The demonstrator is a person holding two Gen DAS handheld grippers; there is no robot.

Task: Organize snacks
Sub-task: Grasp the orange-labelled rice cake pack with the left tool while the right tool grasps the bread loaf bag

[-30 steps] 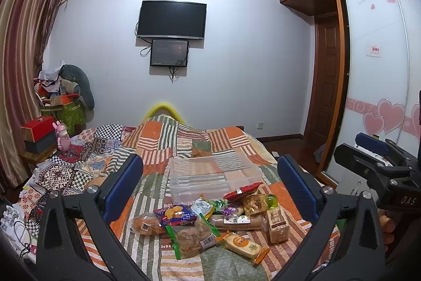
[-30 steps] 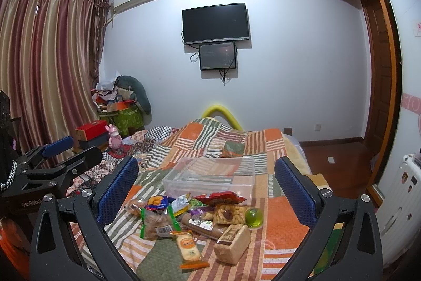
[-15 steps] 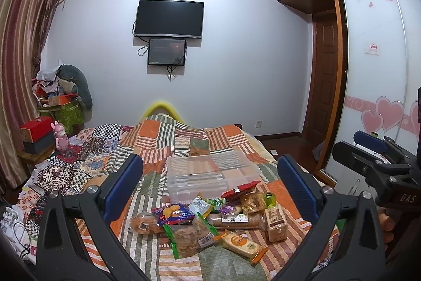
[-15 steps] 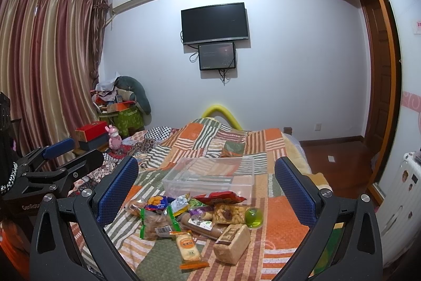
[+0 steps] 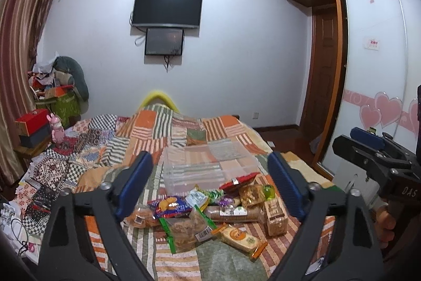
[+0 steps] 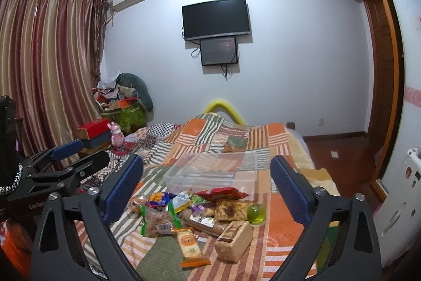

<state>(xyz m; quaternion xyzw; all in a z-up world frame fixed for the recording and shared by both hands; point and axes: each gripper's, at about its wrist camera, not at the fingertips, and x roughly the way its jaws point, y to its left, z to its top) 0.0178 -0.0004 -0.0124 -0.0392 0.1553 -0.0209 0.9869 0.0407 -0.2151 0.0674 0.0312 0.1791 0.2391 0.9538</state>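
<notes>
Several snacks (image 5: 210, 212) beyond left tool (image 5: 210, 183)

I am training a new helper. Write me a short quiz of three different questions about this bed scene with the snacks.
1. True or false: the clear plastic bin already holds snacks.
2. What lies nearer the camera in the right wrist view: A) the green jelly cup B) the brown bread pack?
3. Fill in: the snack pile lies on a patchwork ___.

Key: 1 false; 2 B; 3 quilt.
</notes>
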